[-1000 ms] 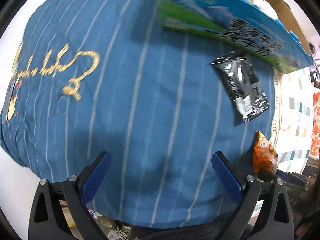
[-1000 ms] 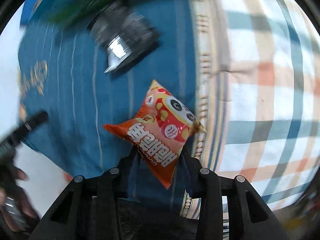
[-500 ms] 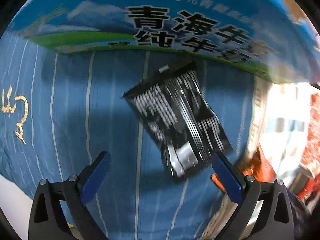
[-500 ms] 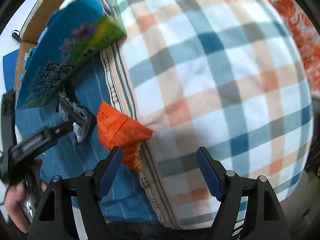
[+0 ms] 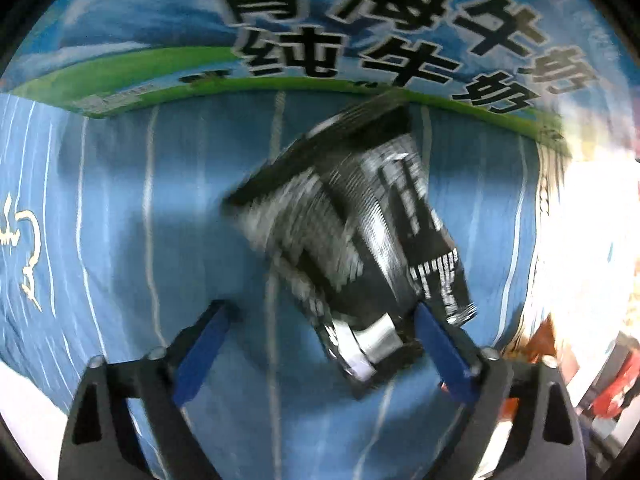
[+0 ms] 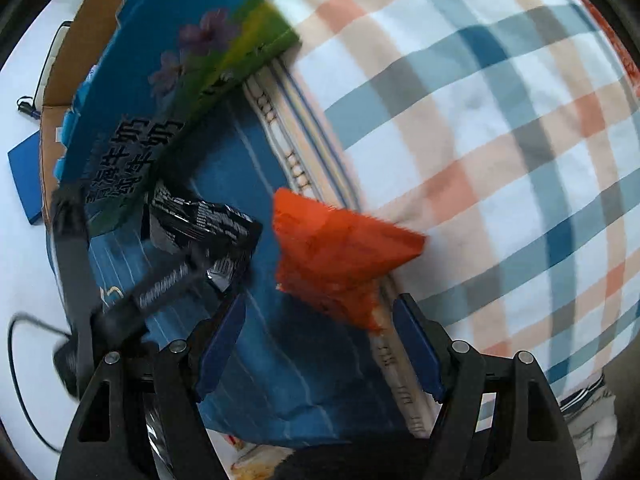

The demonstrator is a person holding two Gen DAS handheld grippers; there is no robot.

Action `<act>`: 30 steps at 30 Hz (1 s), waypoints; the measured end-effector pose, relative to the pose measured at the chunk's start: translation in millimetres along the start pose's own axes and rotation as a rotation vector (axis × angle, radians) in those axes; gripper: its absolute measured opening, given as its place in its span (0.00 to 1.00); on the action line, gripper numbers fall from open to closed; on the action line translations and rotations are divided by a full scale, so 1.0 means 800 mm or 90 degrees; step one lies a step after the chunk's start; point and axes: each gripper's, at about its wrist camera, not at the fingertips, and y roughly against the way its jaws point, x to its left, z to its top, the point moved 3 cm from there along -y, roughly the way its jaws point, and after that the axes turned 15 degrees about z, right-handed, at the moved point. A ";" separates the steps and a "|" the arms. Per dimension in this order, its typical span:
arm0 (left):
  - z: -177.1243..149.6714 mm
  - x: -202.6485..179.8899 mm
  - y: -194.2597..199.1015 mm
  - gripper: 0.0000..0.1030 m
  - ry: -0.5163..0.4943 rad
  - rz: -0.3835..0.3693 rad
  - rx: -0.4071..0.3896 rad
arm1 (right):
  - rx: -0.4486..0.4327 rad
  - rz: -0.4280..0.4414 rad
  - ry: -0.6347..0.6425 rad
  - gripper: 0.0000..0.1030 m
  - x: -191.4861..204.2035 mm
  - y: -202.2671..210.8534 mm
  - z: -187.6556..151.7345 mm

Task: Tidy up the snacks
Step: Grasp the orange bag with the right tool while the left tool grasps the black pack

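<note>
Left wrist view: left gripper (image 5: 320,322), jaws spread, straddles the near end of the black snack packet (image 5: 352,240) lying on blue striped cloth (image 5: 132,200); the packet looks light, crinkly and slippery, best pinched at its sealed end.

Right wrist view: right gripper (image 6: 318,334), jaws spread and empty, faces the orange snack bag (image 6: 340,252) on the cloth's edge.

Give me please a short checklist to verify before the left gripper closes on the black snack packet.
1. Left gripper open: ok, jaws stand wide apart.
2. Black snack packet between the jaws: not ok, its lower end lies beside the right-hand finger, off centre.
3. Packet free of the milk carton: cannot tell, its top edge reaches the carton.
4. Right gripper out of the way: ok, open over the blue cloth near the orange snack bag.
5. Image sharp enough to judge contact: not ok, blurred.
</note>
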 end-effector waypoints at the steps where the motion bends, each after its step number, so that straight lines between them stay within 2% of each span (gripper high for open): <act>1: -0.005 0.007 0.000 0.65 -0.004 -0.003 -0.008 | 0.000 -0.001 -0.004 0.76 0.001 -0.005 0.000; 2: -0.008 0.010 0.003 0.58 -0.010 -0.004 -0.017 | 0.000 -0.003 -0.009 0.76 0.001 -0.010 0.000; 3: -0.011 0.013 0.005 0.44 -0.014 -0.004 -0.023 | 0.000 -0.001 -0.018 0.76 0.000 -0.016 0.001; 4: -0.013 0.017 0.007 0.35 -0.014 -0.007 -0.024 | 0.000 -0.002 -0.025 0.75 -0.001 -0.021 0.001; 5: -0.014 0.022 0.010 0.34 -0.011 -0.015 -0.020 | -0.001 -0.005 -0.031 0.71 0.000 -0.030 0.005; 6: -0.015 0.028 0.010 0.34 -0.010 -0.018 -0.018 | -0.003 -0.015 -0.034 0.68 -0.002 -0.035 0.008; 7: -0.015 0.032 0.013 0.35 -0.007 -0.016 -0.020 | -0.002 -0.029 -0.028 0.60 -0.004 -0.039 0.011; 8: -0.016 0.040 0.013 0.36 -0.005 -0.017 -0.023 | 0.002 -0.045 -0.017 0.58 -0.006 -0.041 0.015; 9: -0.012 0.046 0.018 0.41 0.007 -0.023 -0.028 | 0.008 -0.045 -0.009 0.58 -0.008 -0.044 0.018; 10: -0.012 0.052 0.022 0.53 0.021 -0.033 -0.030 | 0.019 -0.043 -0.005 0.58 -0.009 -0.046 0.018; 12: -0.012 0.061 0.031 0.62 0.051 -0.080 -0.031 | 0.032 -0.044 0.006 0.59 -0.011 -0.050 0.019; 14: 0.000 0.063 0.033 0.63 0.068 -0.108 -0.033 | 0.030 -0.045 0.011 0.59 -0.011 -0.053 0.018; 17: 0.026 0.048 0.025 0.63 0.058 -0.104 -0.014 | 0.031 -0.052 0.017 0.59 -0.011 -0.056 0.013; 18: 0.030 0.033 0.019 0.66 0.048 -0.098 -0.003 | 0.032 -0.054 0.019 0.59 -0.005 -0.054 0.016; 19: 0.034 0.026 0.013 0.74 0.043 -0.090 0.003 | 0.033 -0.056 0.022 0.59 -0.005 -0.054 0.015; 23: 0.049 0.026 0.013 0.72 0.080 -0.069 -0.025 | 0.025 -0.057 0.024 0.59 -0.001 -0.062 0.009; 24: 0.047 0.021 0.010 0.65 0.080 -0.064 -0.032 | 0.023 -0.057 0.026 0.59 -0.004 -0.059 0.007; 30: 0.016 0.039 0.005 0.56 0.027 -0.040 -0.066 | 0.039 -0.053 0.033 0.59 -0.012 -0.059 0.000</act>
